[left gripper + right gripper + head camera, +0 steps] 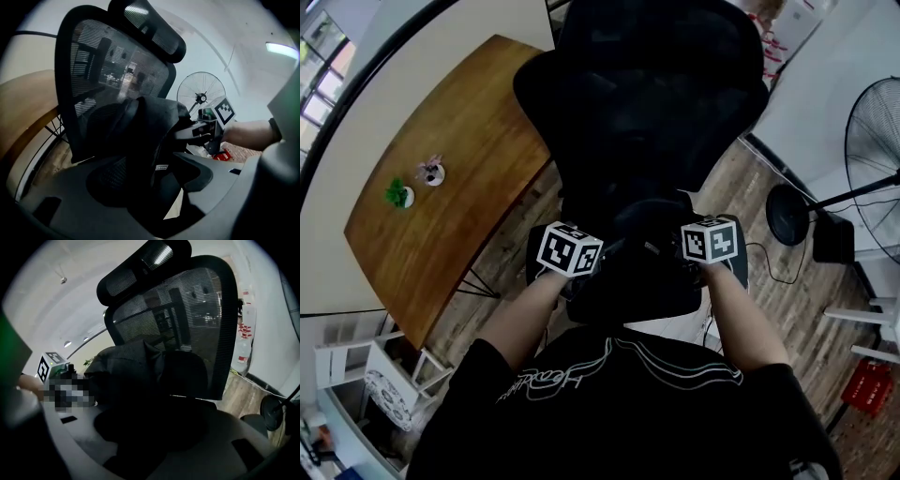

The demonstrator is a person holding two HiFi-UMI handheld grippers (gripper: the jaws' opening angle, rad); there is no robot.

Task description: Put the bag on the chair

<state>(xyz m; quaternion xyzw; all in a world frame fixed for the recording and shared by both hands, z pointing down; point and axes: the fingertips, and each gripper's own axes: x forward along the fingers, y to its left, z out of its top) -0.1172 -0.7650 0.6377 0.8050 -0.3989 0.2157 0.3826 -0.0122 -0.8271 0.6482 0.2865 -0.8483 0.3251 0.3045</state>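
A black bag sits on the seat of a black mesh office chair, leaning towards its backrest. My left gripper is at the bag's left side and my right gripper at its right side. In the left gripper view the bag lies between the grey jaws, which stand wide apart and do not visibly press on it. The right gripper shows across the bag. In the right gripper view the bag fills the gap between parted jaws, in front of the chair back.
A wooden table with two small potted plants stands to the left of the chair. A standing fan with a round base is at the right. A red crate sits on the wood floor at the lower right.
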